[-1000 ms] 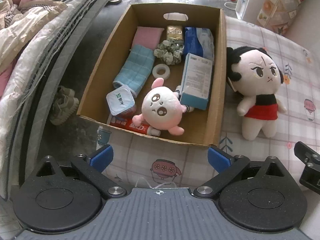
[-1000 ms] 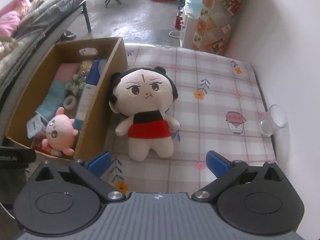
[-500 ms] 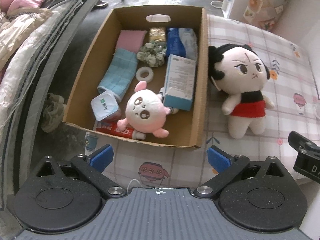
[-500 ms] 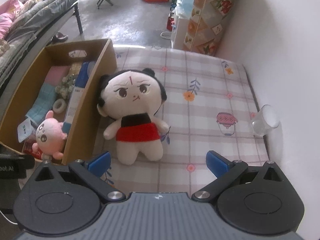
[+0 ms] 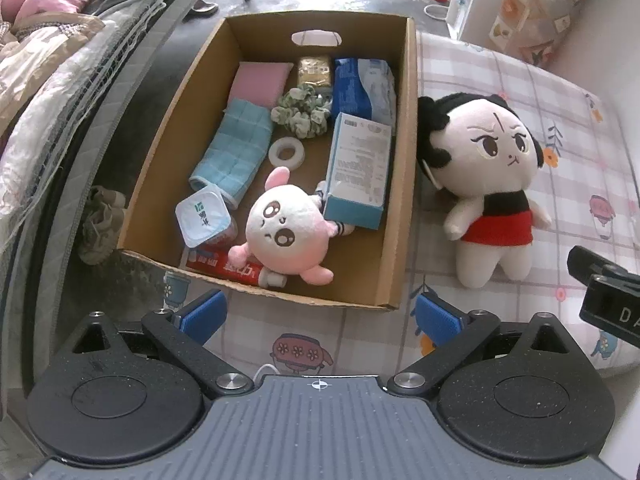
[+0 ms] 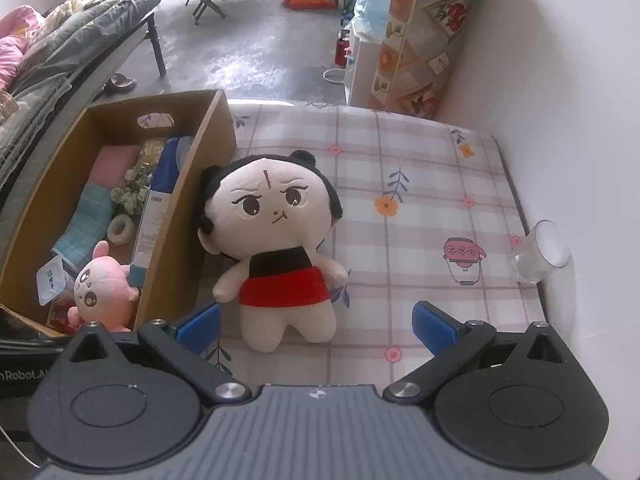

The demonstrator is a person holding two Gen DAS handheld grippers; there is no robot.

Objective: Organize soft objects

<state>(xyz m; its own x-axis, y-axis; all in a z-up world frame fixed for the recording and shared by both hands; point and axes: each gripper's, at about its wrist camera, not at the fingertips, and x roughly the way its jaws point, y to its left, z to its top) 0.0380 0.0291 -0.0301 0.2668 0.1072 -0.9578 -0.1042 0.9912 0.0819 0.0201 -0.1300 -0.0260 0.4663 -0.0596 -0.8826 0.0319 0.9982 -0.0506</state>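
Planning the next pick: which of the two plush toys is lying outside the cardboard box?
The black-haired plush doll in the red skirt, lying on the checked cloth against the box's outer wall. The pink round-headed plush lies inside the cardboard box.

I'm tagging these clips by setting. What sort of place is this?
Most likely a lived-in home, perhaps a bedroom or storage room: a bed with heaped quilts, a table under a checked floral cloth holding a plush doll, and a bare concrete floor.

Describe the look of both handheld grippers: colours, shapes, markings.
The left gripper and right gripper look alike: ribbed grey body with a small crosshair mark, two round black speckled discs, black linkage arms with silver pivots, blue finger pads. No hands or sleeves show.
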